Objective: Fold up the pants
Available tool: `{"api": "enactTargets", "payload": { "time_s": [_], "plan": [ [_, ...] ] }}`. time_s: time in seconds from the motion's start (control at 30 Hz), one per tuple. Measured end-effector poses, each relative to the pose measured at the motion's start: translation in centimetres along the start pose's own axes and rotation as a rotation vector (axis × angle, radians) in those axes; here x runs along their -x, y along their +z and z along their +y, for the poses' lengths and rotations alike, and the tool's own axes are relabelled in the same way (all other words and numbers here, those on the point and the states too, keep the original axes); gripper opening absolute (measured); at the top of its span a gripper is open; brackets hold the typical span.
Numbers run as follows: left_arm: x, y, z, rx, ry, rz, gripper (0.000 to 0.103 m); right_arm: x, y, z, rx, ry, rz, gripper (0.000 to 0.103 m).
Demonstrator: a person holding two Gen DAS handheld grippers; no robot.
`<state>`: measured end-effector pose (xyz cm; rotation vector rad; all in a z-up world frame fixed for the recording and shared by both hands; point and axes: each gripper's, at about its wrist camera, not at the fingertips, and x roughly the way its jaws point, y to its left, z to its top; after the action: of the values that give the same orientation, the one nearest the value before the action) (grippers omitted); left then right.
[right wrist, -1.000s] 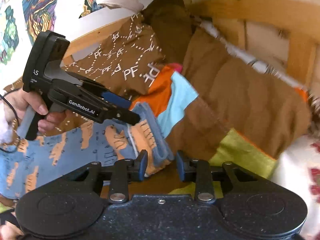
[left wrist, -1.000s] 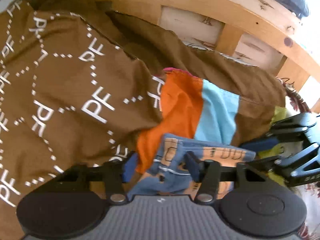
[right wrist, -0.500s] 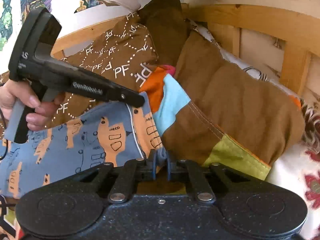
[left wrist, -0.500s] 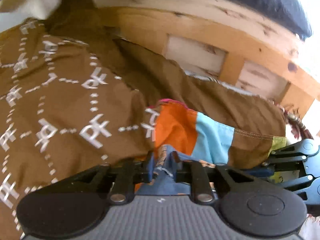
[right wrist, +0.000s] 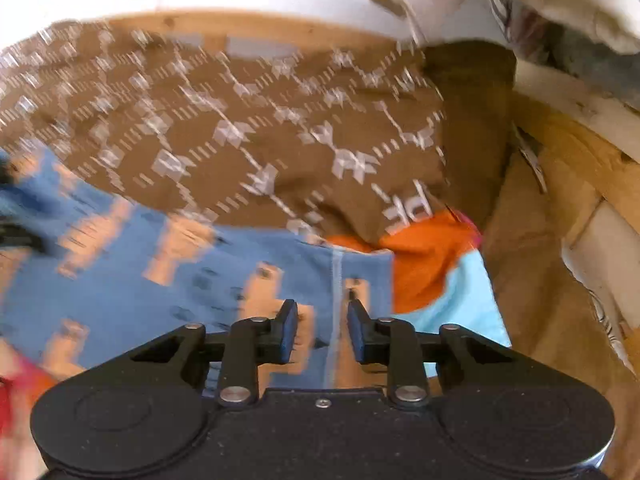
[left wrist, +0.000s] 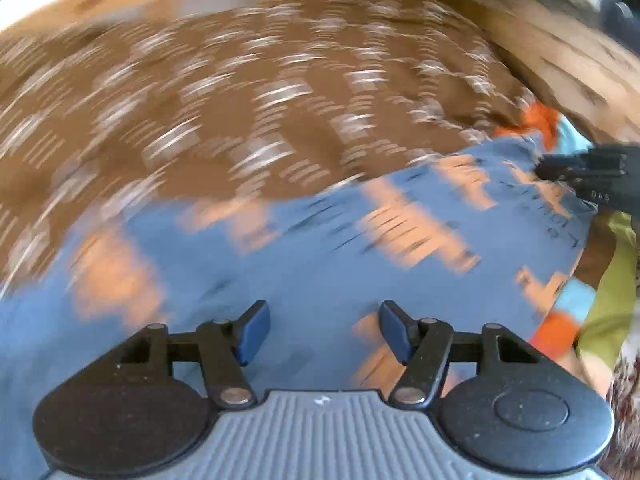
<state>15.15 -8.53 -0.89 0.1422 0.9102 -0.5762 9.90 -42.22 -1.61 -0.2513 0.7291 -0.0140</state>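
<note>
**Pants spread flat, both tools over the cloth between folds**

We are working on a bed, over a brown patterned blanket (right wrist: pixel 256 128) with white lettering, and the blue pants (left wrist: pixel 304 264) with their orange print lie spread across it, reaching from the left tool to the right one. Beyond the pants a patch of orange and light-blue fabric (right wrist: pixel 436 264) shows, and a wooden bed frame (right wrist: pixel 572 168) runs along the far side.

Our left tool (left wrist: pixel 324 330) hangs over the middle of the pants with its jaws opening; the blue pads stand well apart and nothing lies between them. The left wrist view is badly smeared, so we cannot make out any crease beneath it.

Our right tool (right wrist: pixel 322 332) sits at the end of the pants near the orange patch. Its pads show a narrow gap, with a pale seam of the pants running up beneath that gap. We see the pads apart and not pressing on cloth, so we judge that this tool holds nothing.

To our mind one fold has just been laid down and let go, and the pants now rest on the blanket. The next move calls for choosing a fresh edge, most likely the far end of the pants, getting each tool low enough to pinch a single layer, and carrying it across evenly so the cloth does not bunch.
</note>
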Motion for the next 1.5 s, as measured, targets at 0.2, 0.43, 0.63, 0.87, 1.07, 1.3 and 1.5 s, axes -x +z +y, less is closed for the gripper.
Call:
{"api": "enactTargets", "payload": {
  "time_s": [0.2, 0.43, 0.63, 0.87, 1.07, 1.3, 1.5],
  "plan": [
    [7.4, -5.3, 8.3, 0.140, 0.240, 0.060, 0.063, 0.6, 0.6, -1.3, -0.124, -0.067, -0.002, 0.017],
    [15.9, -7.1, 10.1, 0.302, 0.289, -0.116, 0.082, 5.2, 2.0, 7.3, -0.099, -0.011, -0.097, 0.066],
    [18.9, -9.5, 10.1, 0.331, 0.401, -0.276, 0.082, 4.4, 2.1, 14.6, 0.010, 0.090, -0.040, 0.072],
    [17.8, -8.7, 10.3, 0.303, 0.500, -0.288, 0.084, 3.9, 1.8, 15.6, -0.023, -0.035, -0.030, 0.097],
    [18.2, -9.8, 12.3, 0.429, 0.548, -0.280, 0.059, 1.7, 0.5, 13.8, -0.152, -0.106, 0.076, 0.102],
    [18.4, -10.2, 12.9, 0.491, 0.496, -0.317, 0.014, 2.4, 0.8, 14.1, -0.179, -0.126, 0.030, 0.102],
    [18.3, -10.0, 11.4, 0.384, 0.551, -0.345, 0.014, 3.0, 3.0, 15.7, -0.075, -0.041, -0.085, 0.102]
  ]
}}
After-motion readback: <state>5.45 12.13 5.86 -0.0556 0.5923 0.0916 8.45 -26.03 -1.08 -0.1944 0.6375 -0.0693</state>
